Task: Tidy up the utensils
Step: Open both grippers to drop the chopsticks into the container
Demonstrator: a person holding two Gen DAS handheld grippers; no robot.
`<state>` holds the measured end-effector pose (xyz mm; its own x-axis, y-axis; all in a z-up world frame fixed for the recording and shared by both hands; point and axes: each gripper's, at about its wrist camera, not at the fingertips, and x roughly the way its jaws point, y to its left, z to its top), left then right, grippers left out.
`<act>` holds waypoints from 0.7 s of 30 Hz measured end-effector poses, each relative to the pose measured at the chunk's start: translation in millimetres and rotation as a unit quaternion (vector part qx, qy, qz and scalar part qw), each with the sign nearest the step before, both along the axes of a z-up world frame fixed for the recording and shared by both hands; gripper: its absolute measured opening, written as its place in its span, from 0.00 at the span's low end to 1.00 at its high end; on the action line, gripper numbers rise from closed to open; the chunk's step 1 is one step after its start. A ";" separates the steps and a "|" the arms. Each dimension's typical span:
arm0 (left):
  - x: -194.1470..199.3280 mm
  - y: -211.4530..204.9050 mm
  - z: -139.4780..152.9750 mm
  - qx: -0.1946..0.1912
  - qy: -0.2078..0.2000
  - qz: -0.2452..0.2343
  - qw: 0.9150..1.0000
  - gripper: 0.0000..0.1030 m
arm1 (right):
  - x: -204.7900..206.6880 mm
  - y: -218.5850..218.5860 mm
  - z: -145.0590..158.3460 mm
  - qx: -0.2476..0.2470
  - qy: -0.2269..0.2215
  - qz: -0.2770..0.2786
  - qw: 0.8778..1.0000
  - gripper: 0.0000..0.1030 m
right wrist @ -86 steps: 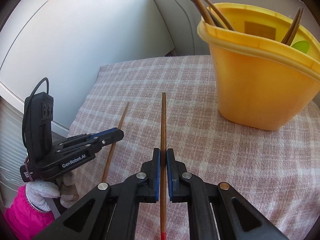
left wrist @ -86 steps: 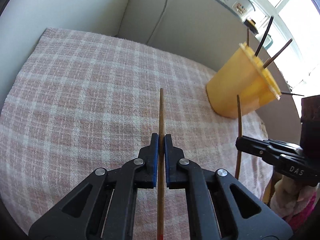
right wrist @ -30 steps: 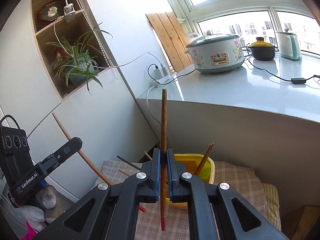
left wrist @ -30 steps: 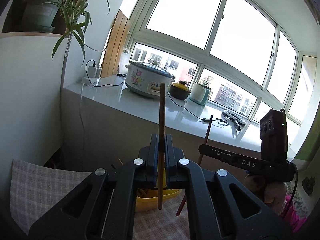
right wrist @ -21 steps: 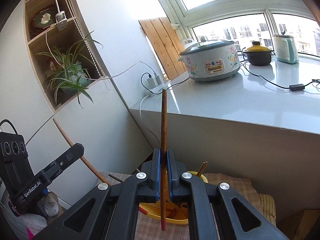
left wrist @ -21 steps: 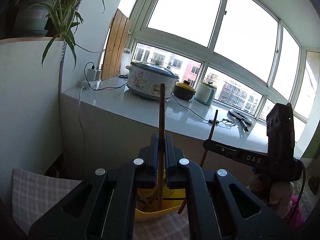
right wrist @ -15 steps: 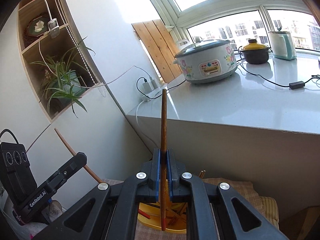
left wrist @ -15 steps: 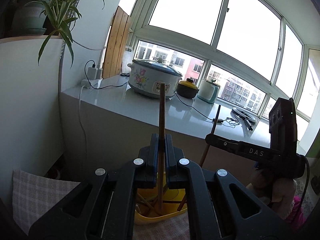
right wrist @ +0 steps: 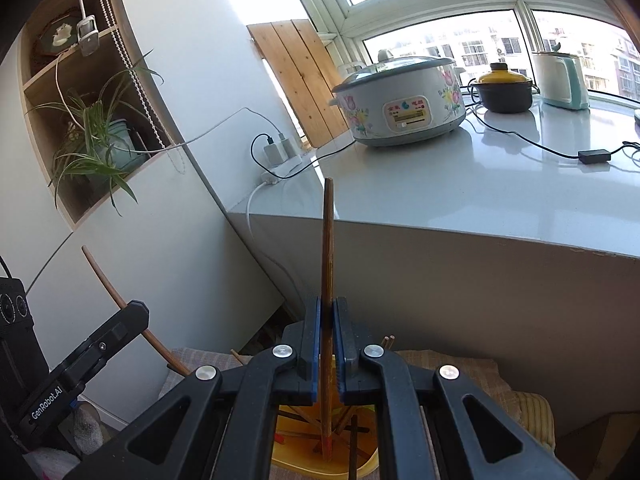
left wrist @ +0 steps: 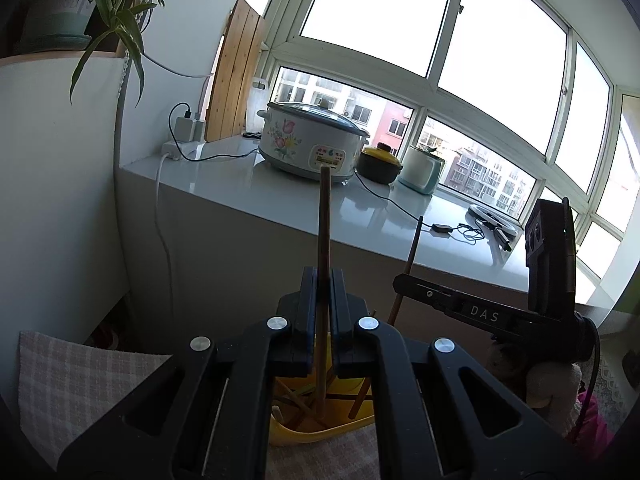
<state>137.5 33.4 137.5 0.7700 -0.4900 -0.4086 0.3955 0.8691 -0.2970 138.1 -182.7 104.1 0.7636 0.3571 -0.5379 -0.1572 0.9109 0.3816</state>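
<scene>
Chopsticks are the things being sorted, one clamped in each gripper, both standing upright over a yellow cup [left wrist: 320, 434] that sits on a pink checked cloth [left wrist: 80, 380]. At far left of the left wrist view a plant [left wrist: 108, 4] hangs over a white wall, with the cloth below it. In the middle the left gripper [left wrist: 321, 336] has its jaws closed tight on a brown chopstick [left wrist: 323, 220], whose lower end reaches down inside the cup among other sticks. Behind it a floral cooker [left wrist: 308, 144] stands on the grey counter [left wrist: 360, 216]. To the right, the right gripper [left wrist: 404, 282] comes in from the side, pinching its own stick [left wrist: 412, 248], and a gloved hand [left wrist: 552, 384] holds it at the edge. In the right wrist view the left gripper shows at lower left with its stick slanting up toward the wall. In the middle the right gripper's blue pads [right wrist: 314, 340] are closed on the stick, whose red-tipped lower end sits inside the cup, with the cooker and a kettle [right wrist: 560, 80] beyond on the right.
</scene>
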 end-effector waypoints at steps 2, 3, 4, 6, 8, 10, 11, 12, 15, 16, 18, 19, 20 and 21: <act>-0.8 0.0 -1.0 -0.001 0.001 -0.002 1.000 0.03 | -1.6 0.8 -2.7 -0.004 0.003 0.003 1.000 0.03; -0.9 0.1 -1.7 -0.001 0.002 -0.003 1.000 0.03 | -2.6 1.1 -3.9 -0.006 0.004 0.004 1.000 0.03; -0.9 0.6 -2.1 -0.002 0.003 -0.003 1.000 0.03 | -3.7 1.5 -4.9 -0.007 0.005 0.005 1.000 0.03; -0.9 2.0 -3.4 -0.005 0.006 -0.003 1.000 0.03 | -5.9 2.0 -6.9 -0.010 0.007 0.007 1.000 0.03; -1.1 4.0 -4.6 -0.009 0.009 -0.003 1.000 0.03 | -8.0 3.0 -8.8 -0.011 0.010 0.009 1.000 0.03; -1.3 6.5 -5.2 -0.014 0.011 -0.005 1.000 0.03 | -9.9 3.7 -10.3 -0.012 0.013 0.010 1.000 0.03; -1.8 7.1 -5.0 -0.016 0.012 -0.006 1.000 0.03 | -10.9 4.1 -11.0 -0.012 0.014 0.012 1.000 0.03; -2.7 7.7 -4.9 -0.016 0.012 -0.006 1.000 0.03 | -11.8 4.7 -11.5 -0.013 0.015 0.013 1.000 0.03; -3.3 7.9 -4.8 -0.017 0.013 -0.006 1.000 0.03 | -16.0 6.2 -12.8 -0.015 0.017 0.015 1.000 0.03; -4.1 8.4 -4.7 -0.019 0.013 -0.006 1.000 0.03 | -17.8 6.9 -13.3 -0.015 0.018 0.017 1.000 0.03; -8.0 9.9 -4.7 -0.023 0.014 -0.007 1.000 0.03 | -21.7 8.5 -13.9 -0.016 0.020 0.020 0.999 0.04; -9.0 10.6 -5.0 -0.025 0.016 -0.008 1.000 0.03 | -23.2 9.3 -14.2 -0.017 0.021 0.022 0.999 0.04; -10.0 11.0 -5.3 -0.027 0.017 -0.009 0.999 0.03 | -24.9 10.0 -14.3 -0.017 0.023 0.023 0.999 0.04; -11.5 11.2 -5.5 -0.028 0.018 -0.009 0.999 0.03 | -26.5 10.8 -14.5 -0.017 0.024 0.025 0.999 0.04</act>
<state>126.0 44.7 132.0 0.7460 -0.5264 -0.4079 0.3993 0.8438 -0.3587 111.6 -172.0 89.6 0.7178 0.3756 -0.5863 -0.1856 0.9148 0.3589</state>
